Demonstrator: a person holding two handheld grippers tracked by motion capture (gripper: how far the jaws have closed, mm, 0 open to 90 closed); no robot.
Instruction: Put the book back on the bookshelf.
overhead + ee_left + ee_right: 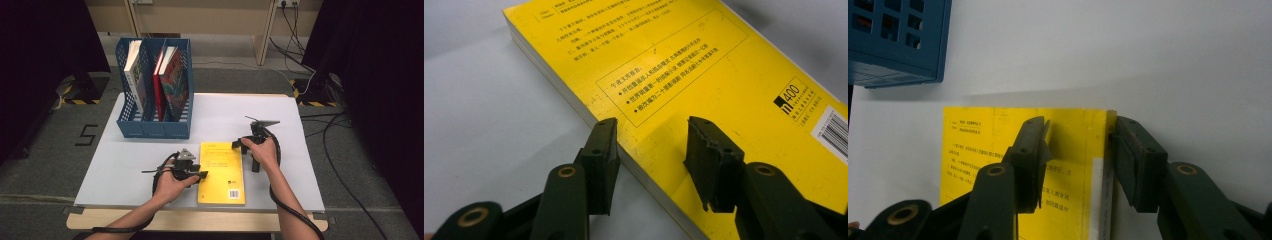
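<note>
I see the yellow book (222, 172) lying flat, low in the middle of the high view, on the white table (280, 115). My left gripper (200, 175) sits at its left edge, jaws about half open, straddling that edge and pressing on nothing. My right gripper (239, 145) is at the book's upper right corner, jaws also parted across the edge, no grip. The blue rack (150, 127) with 3 books (172, 80) stands upper left.

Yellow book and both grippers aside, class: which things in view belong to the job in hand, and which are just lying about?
In the job:
yellow book, lying flat
left gripper, jaws apart at its edge
right gripper, jaws astride its corner

Lying about:
blue file rack
upright books in it
white table
</note>
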